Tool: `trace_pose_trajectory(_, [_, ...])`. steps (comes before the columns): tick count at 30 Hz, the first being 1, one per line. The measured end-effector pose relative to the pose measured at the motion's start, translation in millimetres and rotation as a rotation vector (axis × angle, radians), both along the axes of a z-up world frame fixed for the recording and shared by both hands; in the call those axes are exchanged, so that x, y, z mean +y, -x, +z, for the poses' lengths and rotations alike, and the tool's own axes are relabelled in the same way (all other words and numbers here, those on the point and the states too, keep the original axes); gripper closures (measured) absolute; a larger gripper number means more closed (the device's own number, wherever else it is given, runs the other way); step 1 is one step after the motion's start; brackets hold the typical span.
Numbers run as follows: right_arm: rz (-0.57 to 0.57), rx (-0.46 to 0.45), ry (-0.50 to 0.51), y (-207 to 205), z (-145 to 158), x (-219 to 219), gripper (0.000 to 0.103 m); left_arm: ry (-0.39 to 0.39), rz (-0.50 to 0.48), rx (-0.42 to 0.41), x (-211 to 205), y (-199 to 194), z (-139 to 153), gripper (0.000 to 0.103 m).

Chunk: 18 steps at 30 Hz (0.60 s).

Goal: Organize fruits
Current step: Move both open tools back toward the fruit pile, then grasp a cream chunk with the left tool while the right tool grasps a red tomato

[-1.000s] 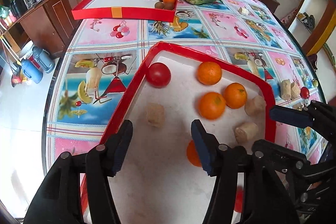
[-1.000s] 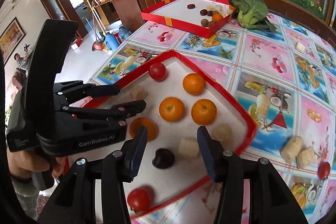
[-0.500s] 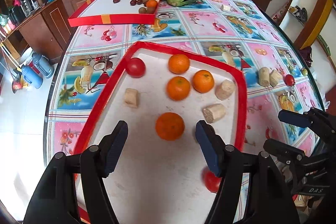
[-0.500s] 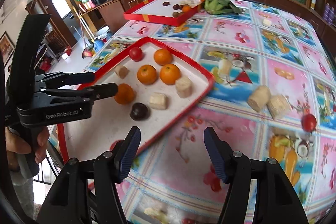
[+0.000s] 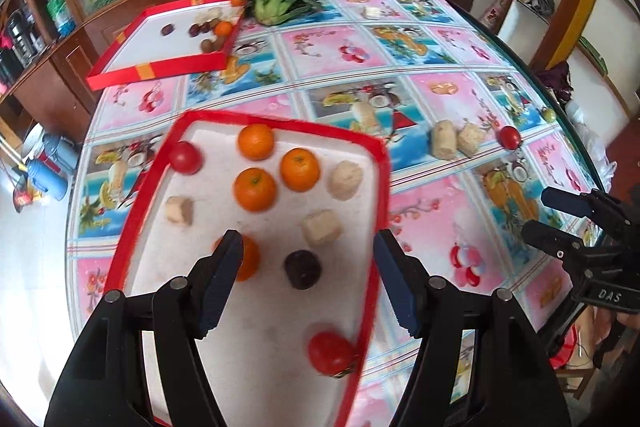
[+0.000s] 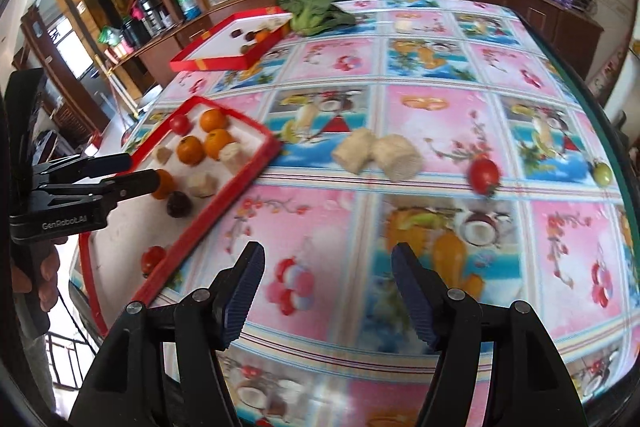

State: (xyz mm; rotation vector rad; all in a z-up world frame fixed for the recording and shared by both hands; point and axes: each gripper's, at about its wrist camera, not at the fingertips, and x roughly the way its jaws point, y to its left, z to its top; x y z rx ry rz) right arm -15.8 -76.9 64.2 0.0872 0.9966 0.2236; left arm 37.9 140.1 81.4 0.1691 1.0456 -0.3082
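On the tabletop (image 6: 440, 107) the near red tray (image 5: 144, 187) already holds four oranges, two tomatoes, a dark plum (image 5: 303, 269) and several pale cut chunks, while a loose tomato (image 6: 484, 175), two more pale chunks (image 6: 378, 153) and a small green fruit (image 6: 602, 173) lie well apart from it on the patterned cloth. The left gripper (image 5: 308, 283) hovers over the tray, released, with the plum below the gap but untouched. The right gripper (image 6: 328, 289) hangs over bare cloth near the tray's corner; its jaws have just been opening and nothing sits between them. The loose tomato looks the likeliest next pick for the right side. It is probably light, smooth-skinned and soft enough to bruise or split, and round enough to roll off if nudged, so the jaws should straddle its widest middle from above and close gently. The chunks look firmer and rougher, so easier to hold across their flat sides.
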Motion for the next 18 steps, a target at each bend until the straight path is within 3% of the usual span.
trace_pose_trajectory(10, [-0.107,0.012,-0.006,-0.3,-9.3,-56.5,0.035,0.005,-0.151,0.031,-75.9,-9.3,-15.3,0.036])
trace_pose_trajectory(18, [-0.125,-0.001,-0.001,-11.9,-8.8,-74.3,0.035,-0.006,-0.187,0.05,-118.9,-32.7,-38.7,0.037])
